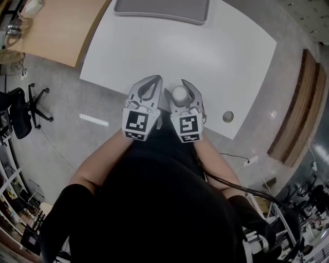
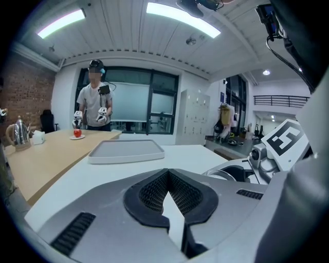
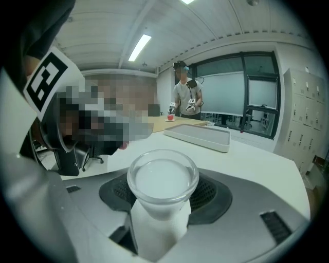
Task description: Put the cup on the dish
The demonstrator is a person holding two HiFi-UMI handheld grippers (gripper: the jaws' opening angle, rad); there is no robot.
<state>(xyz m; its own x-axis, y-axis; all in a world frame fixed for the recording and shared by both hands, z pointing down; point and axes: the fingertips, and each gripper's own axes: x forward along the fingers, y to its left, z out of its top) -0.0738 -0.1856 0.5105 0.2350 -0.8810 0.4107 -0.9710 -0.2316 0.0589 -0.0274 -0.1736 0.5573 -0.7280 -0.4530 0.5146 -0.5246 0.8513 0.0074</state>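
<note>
Two handheld grippers sit side by side, close to the person's body at the near edge of a white surface (image 1: 205,56). The right gripper (image 1: 181,91) has its fingers clamped on a small pale cup (image 3: 162,177). The cup stands upright between them, its round rim rising above the dark finger pads. Its inside looks milky, and I cannot tell whether that is liquid or a frosted base. The left gripper (image 2: 167,174), just to the left of the right fingers, has its curved fingers together at the tips with nothing between them. The dish (image 1: 162,13), a grey rectangular tray with a raised rim, lies well beyond both sets of fingertips at the far edge of the surface, and nothing stands between it and the fingers. The cup is therefore held but not yet placed, and the carry ahead is likely a long forward reach. Tilting the fingers during that reach could spill any contents or let the smooth cup slip down through the pads. Lowering the cup so that its base catches the dish's raised rim could tip it over on release. The left fingers are close enough to knock the cup if the two grippers drift together.
</note>
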